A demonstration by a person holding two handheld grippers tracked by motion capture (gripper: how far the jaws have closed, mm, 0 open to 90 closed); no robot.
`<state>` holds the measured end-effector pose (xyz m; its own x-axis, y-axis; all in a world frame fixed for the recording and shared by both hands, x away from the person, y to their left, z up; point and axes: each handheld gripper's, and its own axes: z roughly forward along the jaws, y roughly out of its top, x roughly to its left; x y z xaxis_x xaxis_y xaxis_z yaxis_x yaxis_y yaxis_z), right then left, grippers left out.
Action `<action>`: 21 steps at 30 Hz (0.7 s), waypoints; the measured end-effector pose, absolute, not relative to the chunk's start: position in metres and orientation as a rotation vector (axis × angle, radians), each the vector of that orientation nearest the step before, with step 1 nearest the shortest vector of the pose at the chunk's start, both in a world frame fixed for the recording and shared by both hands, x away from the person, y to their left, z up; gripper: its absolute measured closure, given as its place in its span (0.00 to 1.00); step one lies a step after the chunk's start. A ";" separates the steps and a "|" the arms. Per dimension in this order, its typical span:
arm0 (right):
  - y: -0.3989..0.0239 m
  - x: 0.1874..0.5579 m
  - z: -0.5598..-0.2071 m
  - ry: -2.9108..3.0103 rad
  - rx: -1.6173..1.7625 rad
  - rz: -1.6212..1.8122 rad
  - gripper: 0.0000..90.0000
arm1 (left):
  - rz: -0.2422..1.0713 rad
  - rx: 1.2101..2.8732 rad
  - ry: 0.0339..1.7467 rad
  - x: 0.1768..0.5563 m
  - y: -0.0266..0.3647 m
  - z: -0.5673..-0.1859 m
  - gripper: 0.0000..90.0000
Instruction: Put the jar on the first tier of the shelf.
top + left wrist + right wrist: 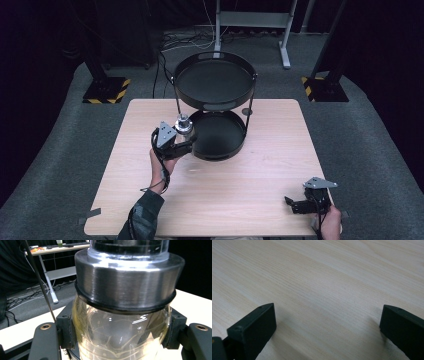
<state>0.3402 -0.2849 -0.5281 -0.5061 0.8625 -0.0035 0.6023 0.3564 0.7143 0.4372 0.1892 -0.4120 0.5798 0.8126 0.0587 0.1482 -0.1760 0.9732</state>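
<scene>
Clamped between the jaws of the left claw [186, 141] is a clear glass jar [120, 332] with a brushed metal collar [125, 280], which is seen upright, its long axis vertical and its capped end pointing up. In the left gripper view the jaw pads are pressed against both sides of the glass belly, just under the collar. From above, the jar is held just beside the left rim of the lower tray [220, 135] of a black two-tier stand [215, 80]; whether its base touches the counter [240, 200] cannot be told. The lower tray lies directly to the right of the jar, so a short sideways carry over the rim is judged to be what a placement there would call for, with the upper tray overhanging farther back and one thin upright post close by. The right claw [295, 204] is kept well apart at the counter's near right corner, its jaws spread wide over bare wood, nothing between them. The left hand is plainly the nearer one to the stand.
</scene>
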 end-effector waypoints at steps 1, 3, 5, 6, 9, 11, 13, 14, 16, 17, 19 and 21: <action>-0.285 0.340 -0.528 2.245 1.283 0.941 0.00 | 0.721 1.669 0.811 0.438 0.188 -0.412 0.34; -0.285 0.340 -0.528 2.245 1.283 0.941 0.00 | 0.719 1.671 0.812 0.441 0.187 -0.412 0.34; -0.285 0.340 -0.528 2.245 1.283 0.941 0.00 | 0.713 1.675 0.807 0.443 0.186 -0.413 0.34; -0.285 0.340 -0.528 2.244 1.283 0.941 0.00 | 0.711 1.675 0.808 0.444 0.185 -0.413 0.34; -0.285 0.340 -0.528 2.244 1.284 0.941 0.00 | 0.711 1.678 0.806 0.447 0.183 -0.413 0.35; -0.285 0.340 -0.528 2.244 1.283 0.940 0.00 | 0.711 1.677 0.806 0.448 0.182 -0.413 0.34; -0.285 0.340 -0.528 2.244 1.283 0.941 0.00 | 0.712 1.678 0.806 0.451 0.180 -0.413 0.34; -0.285 0.340 -0.528 2.244 1.284 0.941 0.00 | 0.711 1.680 0.806 0.451 0.180 -0.413 0.34; -0.285 0.340 -0.528 2.244 1.284 0.941 0.00 | 0.713 1.684 0.804 0.453 0.178 -0.413 0.34; -0.285 0.340 -0.528 2.244 1.284 0.941 0.00 | 0.714 1.686 0.804 0.454 0.177 -0.413 0.34; -0.285 0.340 -0.528 2.244 1.283 0.940 0.00 | 0.711 1.687 0.802 0.456 0.175 -0.414 0.34; -0.285 0.340 -0.528 2.244 1.284 0.941 0.00 | 0.708 1.684 0.801 0.457 0.174 -0.414 0.34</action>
<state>0.3401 -0.2848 -0.5281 -0.5055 0.8628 -0.0030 0.6028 0.3557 0.7142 0.4575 0.1738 -0.4141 0.5948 0.8018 0.0573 0.1546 -0.1841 0.9707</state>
